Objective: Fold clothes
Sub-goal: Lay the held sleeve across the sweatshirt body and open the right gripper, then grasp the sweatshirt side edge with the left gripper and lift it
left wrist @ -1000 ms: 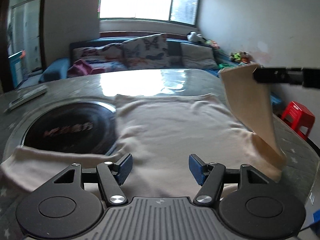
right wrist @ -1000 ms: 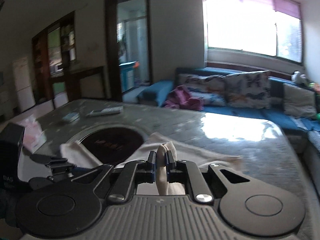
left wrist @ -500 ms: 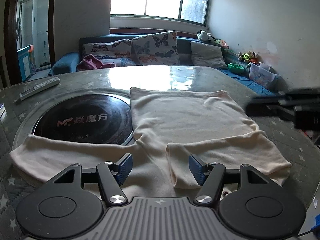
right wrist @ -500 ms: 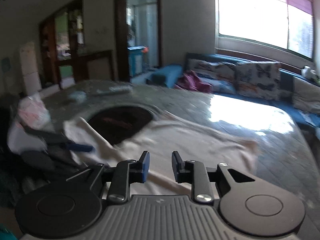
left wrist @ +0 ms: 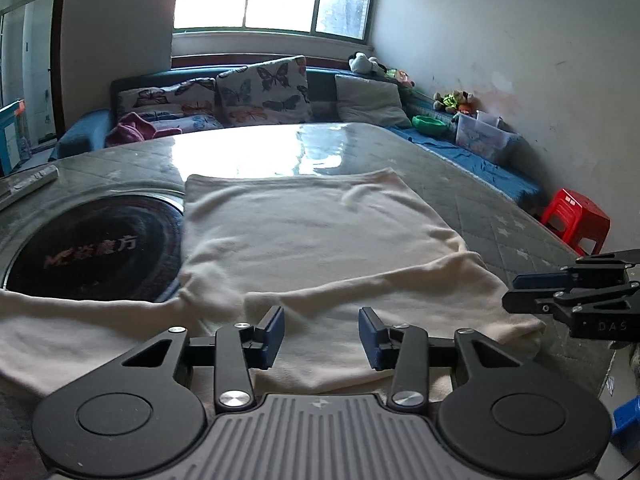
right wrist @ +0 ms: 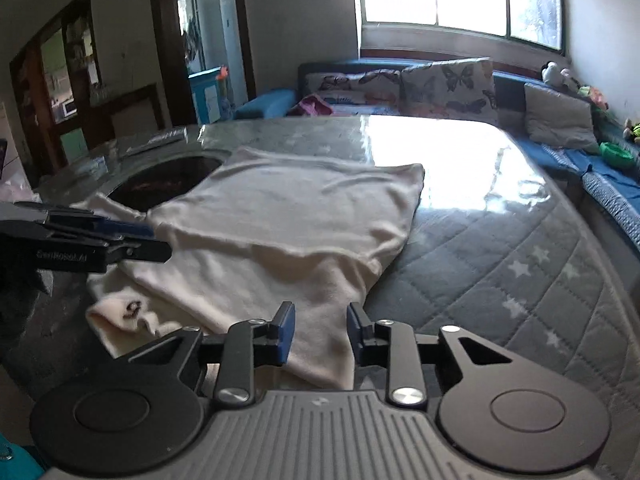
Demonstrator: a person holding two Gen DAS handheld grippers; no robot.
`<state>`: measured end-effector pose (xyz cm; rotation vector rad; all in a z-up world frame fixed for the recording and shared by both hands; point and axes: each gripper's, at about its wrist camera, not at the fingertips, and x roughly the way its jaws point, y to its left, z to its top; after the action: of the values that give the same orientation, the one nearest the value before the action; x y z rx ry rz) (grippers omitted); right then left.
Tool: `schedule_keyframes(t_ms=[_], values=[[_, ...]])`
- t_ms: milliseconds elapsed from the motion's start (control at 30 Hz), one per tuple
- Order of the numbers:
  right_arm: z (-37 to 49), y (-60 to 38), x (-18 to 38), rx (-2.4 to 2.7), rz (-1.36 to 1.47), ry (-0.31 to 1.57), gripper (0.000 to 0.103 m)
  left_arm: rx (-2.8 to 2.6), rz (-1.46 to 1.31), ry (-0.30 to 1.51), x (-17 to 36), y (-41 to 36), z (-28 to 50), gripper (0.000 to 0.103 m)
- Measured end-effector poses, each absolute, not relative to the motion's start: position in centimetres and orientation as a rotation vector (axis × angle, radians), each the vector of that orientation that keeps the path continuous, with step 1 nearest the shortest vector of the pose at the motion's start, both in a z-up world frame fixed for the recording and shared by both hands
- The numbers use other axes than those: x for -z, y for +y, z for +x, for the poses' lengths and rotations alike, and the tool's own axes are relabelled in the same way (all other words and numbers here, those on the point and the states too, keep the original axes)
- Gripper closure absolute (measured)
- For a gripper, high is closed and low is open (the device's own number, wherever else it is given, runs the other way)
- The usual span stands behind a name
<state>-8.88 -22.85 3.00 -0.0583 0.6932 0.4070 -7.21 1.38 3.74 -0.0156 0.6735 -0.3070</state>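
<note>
A cream long-sleeved top lies flat on the quilted grey table. Its right sleeve is folded across the near part of the body; its left sleeve stretches out to the left. My left gripper is open and empty just above the folded sleeve's end. My right gripper is open and empty over the top's near right corner. It also shows at the right edge of the left wrist view. The left gripper shows at the left of the right wrist view.
A round black hob is set in the table under the top's left side. A remote lies at the far left. A blue sofa with cushions stands behind the table. A red stool is on the right.
My right gripper carried the right sleeve across the body, opened and let it go, then drew back to the right. The sleeve now lies flat. My left gripper stayed open.
</note>
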Motion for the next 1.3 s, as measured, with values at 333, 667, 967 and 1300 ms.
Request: schedule_keyframes(t_ms=[333,667,967,1300], values=[[-7.4,-22.6,-4.2,-0.415,-0.075,0.657,0.08,0.284,-0.012,0.698,-3.3,1.8,-6.5,0.066],[-4.1,-21.0,-2.0,-0.424,-0.077,0.678,0.082,0.259,-0.02,0.702,-3.2,2.5,-6.4,0.064],[-5.1,-19.1,-2.2,-0.44,-0.144,0.653,0.061,0.098,-0.091,0.666,-4.1,6.8,-7.5,0.051],[-5.5,-17.6,-2.1,-0.462,-0.154,0.642,0.042,-0.302,-0.171,0.627,-4.1,14.8,-7.5,0.047]])
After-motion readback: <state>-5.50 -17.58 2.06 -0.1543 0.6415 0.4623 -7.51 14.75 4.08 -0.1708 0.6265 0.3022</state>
